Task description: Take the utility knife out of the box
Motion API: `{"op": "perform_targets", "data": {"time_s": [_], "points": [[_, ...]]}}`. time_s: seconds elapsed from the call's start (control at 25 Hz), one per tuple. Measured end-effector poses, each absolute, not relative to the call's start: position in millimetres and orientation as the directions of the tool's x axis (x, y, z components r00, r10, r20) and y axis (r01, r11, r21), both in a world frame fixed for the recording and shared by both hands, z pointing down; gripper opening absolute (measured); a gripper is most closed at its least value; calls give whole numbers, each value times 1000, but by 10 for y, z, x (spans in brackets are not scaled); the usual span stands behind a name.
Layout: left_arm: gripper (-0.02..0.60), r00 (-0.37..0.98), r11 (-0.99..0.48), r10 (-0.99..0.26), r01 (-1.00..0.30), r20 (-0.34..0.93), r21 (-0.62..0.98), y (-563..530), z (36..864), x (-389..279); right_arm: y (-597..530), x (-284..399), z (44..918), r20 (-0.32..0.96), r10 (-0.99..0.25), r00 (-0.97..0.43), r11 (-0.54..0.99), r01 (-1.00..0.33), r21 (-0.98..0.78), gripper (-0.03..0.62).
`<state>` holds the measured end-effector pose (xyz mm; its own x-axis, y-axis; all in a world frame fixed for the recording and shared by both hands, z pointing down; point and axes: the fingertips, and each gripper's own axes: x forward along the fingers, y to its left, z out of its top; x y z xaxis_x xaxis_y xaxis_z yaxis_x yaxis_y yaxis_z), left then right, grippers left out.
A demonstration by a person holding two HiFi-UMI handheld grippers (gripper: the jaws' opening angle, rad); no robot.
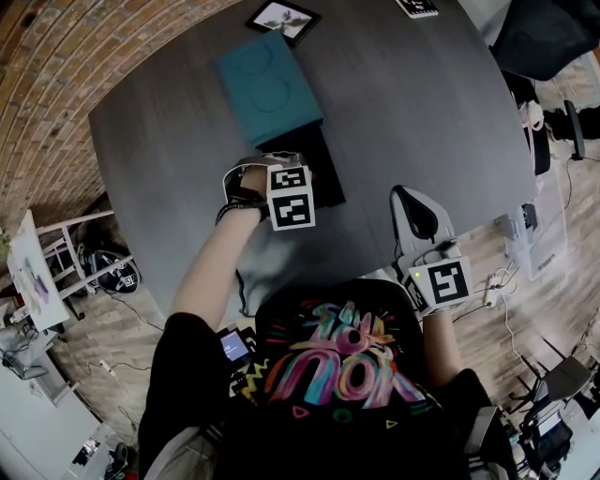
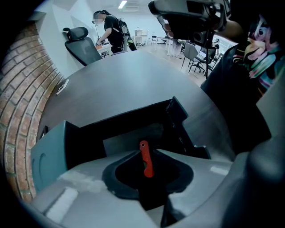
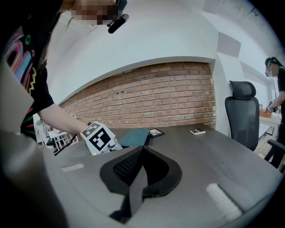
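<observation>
An open black box [image 1: 325, 178] lies on the dark grey table [image 1: 422, 103], with its teal lid [image 1: 269, 86] just beyond it. My left gripper [image 1: 281, 167] points steeply down into the box. In the left gripper view a small red utility knife [image 2: 145, 159] sits between the jaws, which close against its sides inside the black box [image 2: 133, 124]. My right gripper [image 1: 415, 211] hovers near the table's front edge, right of the box; its jaws meet with nothing between them [image 3: 141, 151]. In the right gripper view the left gripper's marker cube [image 3: 99, 137] shows in front of the teal lid [image 3: 136, 137].
A framed picture [image 1: 283, 19] and a marker card [image 1: 417, 7] lie at the table's far side. A brick wall [image 3: 147, 98] curves along the left. Office chairs [image 2: 82, 44] [image 3: 242, 111] and a person [image 2: 109, 31] stand beyond the table.
</observation>
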<state>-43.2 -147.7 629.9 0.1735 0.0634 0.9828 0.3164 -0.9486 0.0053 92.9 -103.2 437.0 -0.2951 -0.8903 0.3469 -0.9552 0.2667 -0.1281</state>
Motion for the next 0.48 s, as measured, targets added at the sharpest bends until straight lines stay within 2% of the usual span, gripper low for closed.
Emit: {"op": "perform_targets", "data": {"time_s": [0.16,0.48], "points": [[60,165,-943,70,333,984,12,-1469,6303,-451,-1064,918,4345,337,-893,-297,269,-955,-128,0],[55,174,-948,45,319,984,-13,-1462,6299,-451,-1081,1004,4258,310,-908,-281,255,-959,-122,0]]}}
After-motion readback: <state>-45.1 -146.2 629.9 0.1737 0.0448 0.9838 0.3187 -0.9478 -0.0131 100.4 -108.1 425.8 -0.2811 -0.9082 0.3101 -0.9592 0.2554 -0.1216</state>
